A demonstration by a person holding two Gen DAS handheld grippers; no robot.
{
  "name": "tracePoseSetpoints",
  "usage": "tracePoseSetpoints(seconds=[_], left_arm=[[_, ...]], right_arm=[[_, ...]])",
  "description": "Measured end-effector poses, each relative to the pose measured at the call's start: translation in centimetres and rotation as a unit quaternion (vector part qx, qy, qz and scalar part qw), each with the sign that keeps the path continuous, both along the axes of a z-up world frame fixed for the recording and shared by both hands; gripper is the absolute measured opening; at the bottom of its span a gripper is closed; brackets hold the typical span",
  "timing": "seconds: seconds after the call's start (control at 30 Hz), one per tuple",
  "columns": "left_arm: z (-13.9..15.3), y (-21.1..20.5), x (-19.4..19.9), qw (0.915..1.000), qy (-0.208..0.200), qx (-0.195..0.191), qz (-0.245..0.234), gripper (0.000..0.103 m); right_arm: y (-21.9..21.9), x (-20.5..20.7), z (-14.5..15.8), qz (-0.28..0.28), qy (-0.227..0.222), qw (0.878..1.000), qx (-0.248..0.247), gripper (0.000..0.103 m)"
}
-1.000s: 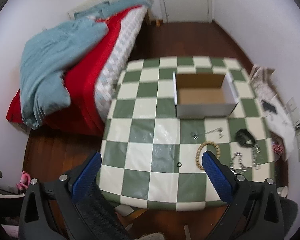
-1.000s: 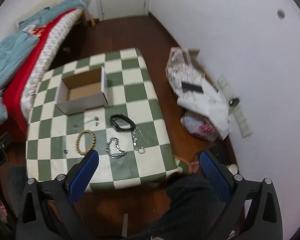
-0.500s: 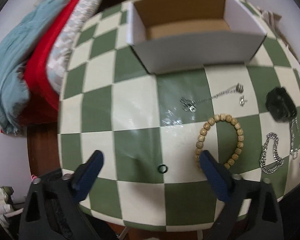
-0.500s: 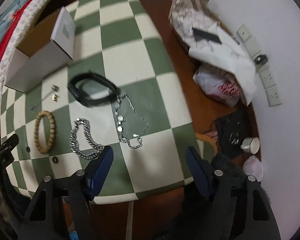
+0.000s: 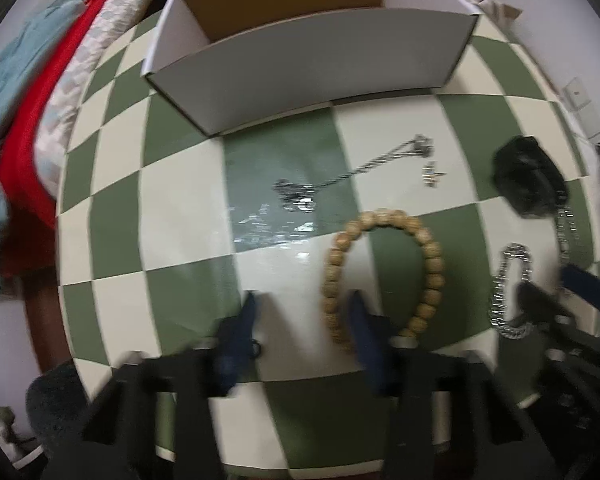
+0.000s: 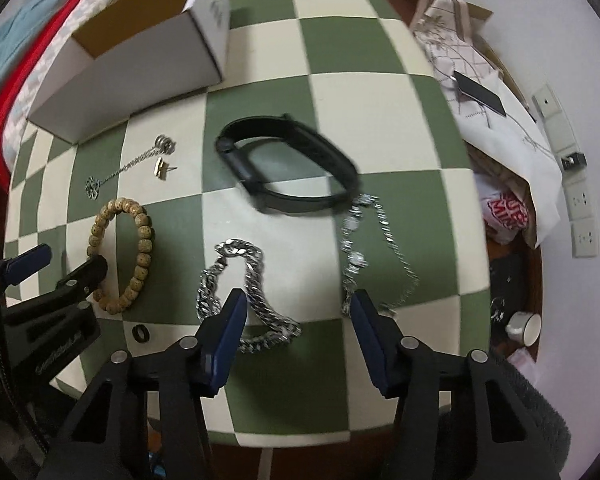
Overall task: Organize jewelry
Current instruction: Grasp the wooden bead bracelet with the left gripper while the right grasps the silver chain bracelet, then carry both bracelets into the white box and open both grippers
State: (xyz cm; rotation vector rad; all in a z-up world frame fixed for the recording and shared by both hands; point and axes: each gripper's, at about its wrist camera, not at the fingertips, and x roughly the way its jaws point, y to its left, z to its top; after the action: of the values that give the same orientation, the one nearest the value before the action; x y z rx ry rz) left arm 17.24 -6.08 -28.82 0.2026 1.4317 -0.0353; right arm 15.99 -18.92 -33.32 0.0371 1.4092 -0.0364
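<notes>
On the green-and-cream checkered table (image 5: 188, 216) lie a wooden bead bracelet (image 5: 384, 272) (image 6: 122, 254), a thick silver chain bracelet (image 6: 244, 292) (image 5: 510, 288), a thin silver necklace (image 6: 376, 248), a black band (image 6: 288, 168) (image 5: 528, 176), a thin chain with pendant (image 5: 352, 178) (image 6: 128, 166), a small stud (image 5: 432, 174) and a black ring (image 6: 140, 333). An open white box (image 5: 312, 52) (image 6: 132, 68) stands at the back. My left gripper (image 5: 304, 320) is open, low over the table, its right finger at the bead bracelet. My right gripper (image 6: 296, 312) is open, just above the silver chain bracelet.
A bed with red and blue covers (image 5: 16, 120) lies to the left of the table. Bags and paper (image 6: 496, 112) lie on the floor to the right, below wall sockets (image 6: 580, 200). A small cup (image 6: 524, 326) stands on the floor.
Both grippers have come down and forward towards the table. Their jaws have narrowed but stay open. The left one now reaches the bead bracelet, the right one the silver chain bracelet.
</notes>
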Motion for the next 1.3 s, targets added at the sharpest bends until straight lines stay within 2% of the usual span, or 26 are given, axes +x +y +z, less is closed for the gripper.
tracePoseSetpoints(seconds=[0.03,0.1,0.33,0.43,0.47,0.5,0.67,1.0,1.3], left_arm=[[0.0,-0.3,-0.1,1.0,-0.002,0.006,-0.006,0.014],[0.0,-1.1,-0.7,0.9998,-0.003,0.012,-0.014,0.007],[0.1,-0.9,-2.0,0.9996,-0.017,0.022,0.0,0.006],[0.1,-0.7,-2.1,0.9996,-0.019,0.022,0.002,0.006],[0.0,-0.7,-2.0,0.9996,-0.019,0.021,0.003,0.006],[0.0,-0.5,-1.8,0.9996,-0.019,0.02,0.005,0.006],[1.1,0.0,-1.7,0.9994,-0.031,0.012,0.009,0.006],[6.1,1.6,-1.4,0.9967,-0.078,-0.013,0.021,0.006],[11.5,2.2,-0.9,0.9887,-0.144,-0.014,0.041,0.006]], right_arm=[[0.4,0.2,-0.1,0.003,0.002,1.0,-0.006,0.056],[0.9,0.4,-0.1,0.011,-0.002,1.0,-0.018,0.055],[1.6,0.2,0.0,0.023,-0.014,0.999,-0.019,0.05],[1.9,0.1,0.2,0.034,-0.028,0.999,-0.02,0.034],[2.3,0.0,0.3,0.039,-0.032,0.998,-0.022,0.015],[2.3,0.0,0.3,0.041,-0.032,0.998,-0.025,0.012],[1.3,0.2,0.7,0.017,-0.041,0.999,-0.003,0.008],[-1.0,-1.3,6.3,-0.021,-0.105,0.993,0.051,0.008],[0.2,-1.0,10.5,-0.007,-0.137,0.99,0.029,0.007]])
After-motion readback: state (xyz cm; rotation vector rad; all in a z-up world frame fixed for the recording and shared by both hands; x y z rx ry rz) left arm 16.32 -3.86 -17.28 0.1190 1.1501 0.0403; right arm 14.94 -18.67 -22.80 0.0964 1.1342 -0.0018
